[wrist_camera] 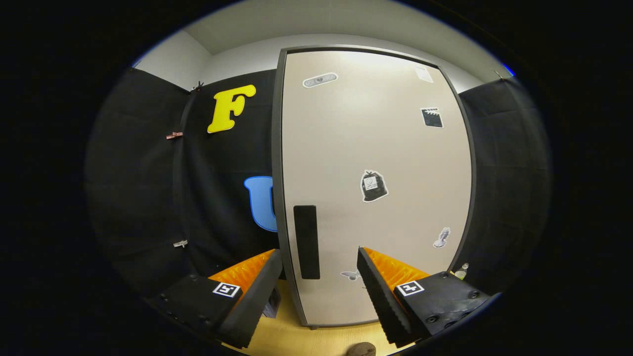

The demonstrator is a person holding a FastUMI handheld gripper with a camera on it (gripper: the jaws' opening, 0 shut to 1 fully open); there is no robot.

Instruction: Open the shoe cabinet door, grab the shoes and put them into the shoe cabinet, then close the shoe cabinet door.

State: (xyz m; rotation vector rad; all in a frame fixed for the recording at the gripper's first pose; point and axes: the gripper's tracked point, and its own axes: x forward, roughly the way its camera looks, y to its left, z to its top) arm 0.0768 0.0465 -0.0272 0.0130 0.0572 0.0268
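**Lining up on the door's recessed pull**

Holding the hand-held gripper point(314, 277) spread wide with nothing between its fingers, I am looking straight along them at the closed shoe cabinet door point(376, 148). Both fingers are free of it, so I judge the first step, opening the door, is not yet begun.

What matters for my next move is the dark handle point(306, 242). It sits in the gap ahead of the fingers, nearer the left finger than the right, and a little above the tips. Its long axis runs upright, parallel to the door's left edge and just inside it. My fingers open side to side, across that axis, so I should be able to go forward and slightly left to hook or pinch the pull without rolling the wrist. Since the pull is by the left edge, I expect the hinges to be on the right and the door to swing toward me and rightward; that is a guess.

Beyond the handle the pale panel carries several small stickers point(373, 186). Below the fingers lies the wooden floor point(296, 341), with a small brown rounded thing point(361, 350) at my near side, perhaps a shoe, though I cannot tell
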